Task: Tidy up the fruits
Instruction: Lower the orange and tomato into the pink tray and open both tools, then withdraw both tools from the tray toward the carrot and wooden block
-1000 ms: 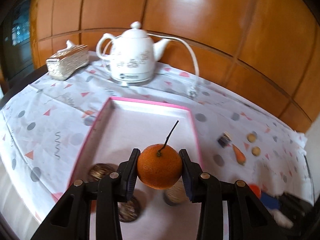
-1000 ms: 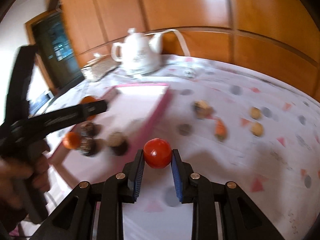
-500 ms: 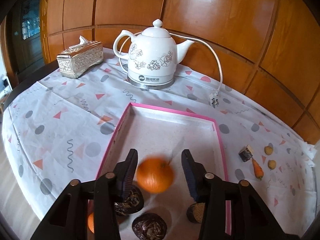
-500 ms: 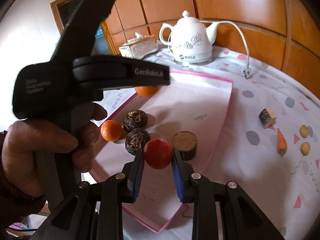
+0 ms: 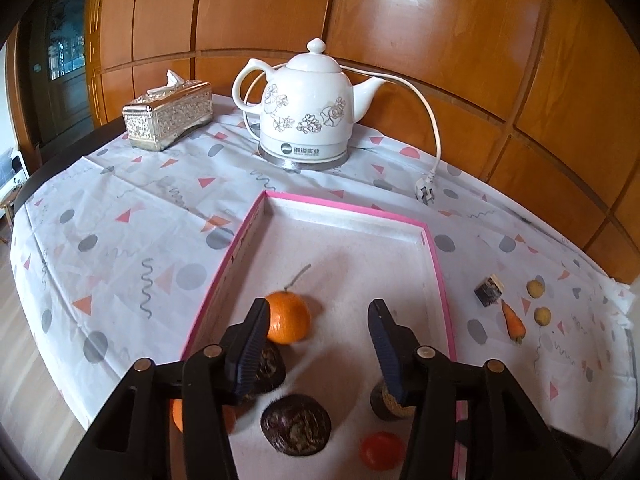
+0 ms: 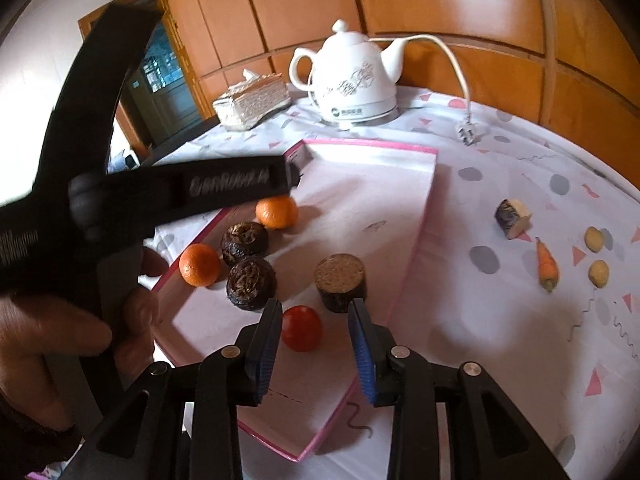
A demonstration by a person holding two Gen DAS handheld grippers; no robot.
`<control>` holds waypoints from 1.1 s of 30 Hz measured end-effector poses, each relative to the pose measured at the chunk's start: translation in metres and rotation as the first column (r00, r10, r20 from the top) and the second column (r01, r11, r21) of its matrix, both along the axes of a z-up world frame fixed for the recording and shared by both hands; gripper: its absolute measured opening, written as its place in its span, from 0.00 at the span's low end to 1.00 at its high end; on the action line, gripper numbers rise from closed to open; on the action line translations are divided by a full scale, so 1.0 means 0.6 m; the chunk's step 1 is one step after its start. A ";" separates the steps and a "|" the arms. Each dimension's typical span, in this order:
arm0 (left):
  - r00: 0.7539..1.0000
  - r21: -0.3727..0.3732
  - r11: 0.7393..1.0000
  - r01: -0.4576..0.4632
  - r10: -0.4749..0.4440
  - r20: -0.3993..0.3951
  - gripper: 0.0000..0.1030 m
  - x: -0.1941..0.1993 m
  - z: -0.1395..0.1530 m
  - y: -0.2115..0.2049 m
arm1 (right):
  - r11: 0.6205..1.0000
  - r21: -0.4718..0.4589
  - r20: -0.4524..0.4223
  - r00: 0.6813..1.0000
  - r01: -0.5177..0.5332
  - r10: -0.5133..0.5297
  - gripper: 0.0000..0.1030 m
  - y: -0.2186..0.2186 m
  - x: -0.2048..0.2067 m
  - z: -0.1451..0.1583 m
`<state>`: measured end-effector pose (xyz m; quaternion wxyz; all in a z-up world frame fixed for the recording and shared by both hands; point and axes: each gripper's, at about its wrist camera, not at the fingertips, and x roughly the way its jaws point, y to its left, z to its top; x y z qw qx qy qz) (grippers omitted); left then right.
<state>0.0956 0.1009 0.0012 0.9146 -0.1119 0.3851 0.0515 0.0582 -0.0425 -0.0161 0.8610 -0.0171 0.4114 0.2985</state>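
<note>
A pink-rimmed tray [image 5: 434,256] [image 6: 424,216] lies on the tablecloth. In it lie an orange with a stem [image 5: 288,317] [image 6: 277,211], a second orange [image 6: 199,265] [image 5: 178,416], two dark round fruits [image 6: 245,241] [image 6: 251,283], a cork-topped dark cylinder [image 6: 340,282] [image 5: 386,402] and a red tomato [image 6: 301,328] [image 5: 382,450]. My left gripper [image 5: 318,346] is open above the tray, the stemmed orange beside its left finger. My right gripper [image 6: 314,350] is open, the tomato resting between its fingers near the left one.
A white kettle [image 5: 306,120] with cord and plug [image 5: 425,191] and a silver tissue box [image 5: 168,116] stand at the back. Right of the tray lie a dark cut piece [image 6: 513,218], a small carrot [image 6: 546,266] and two small yellow balls [image 6: 594,239].
Both grippers opened. The left one dropped the stemmed orange into the tray and lifted back. The right one moved over the tray and released the tomato onto it.
</note>
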 end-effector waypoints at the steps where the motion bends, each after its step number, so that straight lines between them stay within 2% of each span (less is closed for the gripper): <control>1: 1.000 -0.002 1.000 0.000 0.000 -0.002 0.51 -0.002 -0.001 -0.001 | 1.000 0.002 0.003 1.000 0.006 -0.006 0.34 -0.003 -0.001 0.002; 9: 1.000 0.008 1.000 0.025 -0.025 -0.002 0.51 -0.022 -0.004 -0.023 | 0.994 -0.005 0.041 0.994 0.105 -0.105 0.34 -0.041 -0.005 0.010; 19: 0.994 0.023 0.994 0.105 -0.105 0.006 0.52 -0.032 0.000 -0.071 | 0.979 0.004 0.017 0.978 0.206 -0.206 0.33 -0.098 0.002 -0.001; 33: 0.971 0.039 0.971 0.238 -0.238 0.012 0.52 -0.032 0.007 -0.154 | 0.910 -0.020 -0.010 0.910 0.413 -0.413 0.33 -0.218 0.028 -0.031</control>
